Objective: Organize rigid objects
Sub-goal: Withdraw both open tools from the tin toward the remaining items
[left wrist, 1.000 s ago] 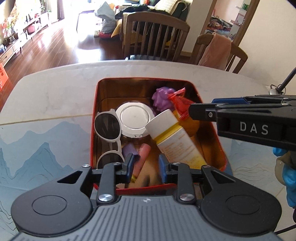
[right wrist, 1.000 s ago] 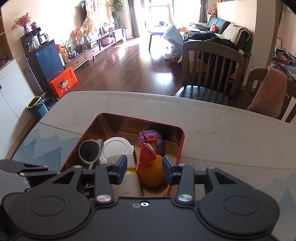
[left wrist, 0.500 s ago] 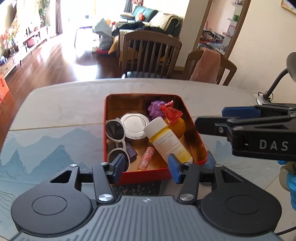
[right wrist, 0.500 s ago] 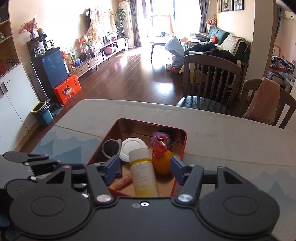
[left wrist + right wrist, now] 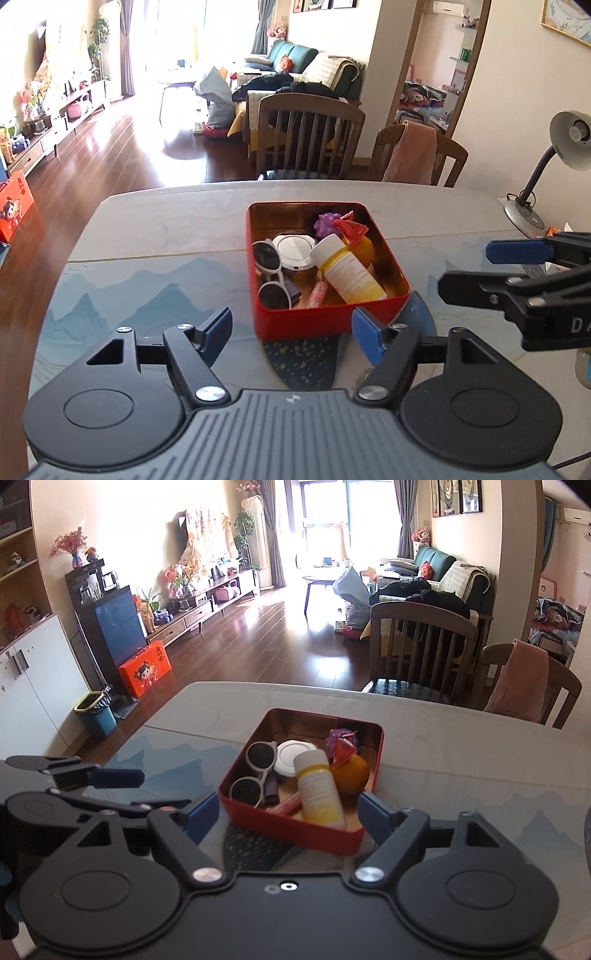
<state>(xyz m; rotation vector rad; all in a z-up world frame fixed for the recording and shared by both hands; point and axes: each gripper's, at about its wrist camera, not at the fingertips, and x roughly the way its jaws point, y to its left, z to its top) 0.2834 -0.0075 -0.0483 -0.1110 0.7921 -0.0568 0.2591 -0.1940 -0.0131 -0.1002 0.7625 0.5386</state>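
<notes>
Nothing is held by the left gripper [image 5: 291, 328] or the right gripper [image 5: 288, 814]; both pairs of jaws are opening wide. Just beyond the fingertips a red tin [image 5: 317, 323] is seen on the table [image 5: 166, 221], holding white sunglasses [image 5: 271, 273], a yellow-labelled bottle [image 5: 347, 273], an orange [image 5: 351, 775] and a round white case [image 5: 295, 251].

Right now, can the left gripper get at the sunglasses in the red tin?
Probably yes. The left gripper is empty, its jaws opening, on the near side of the red tin. The sunglasses lie uncovered along the tin's left wall, nothing on top. The bottle lies further right, clear of them.
</notes>
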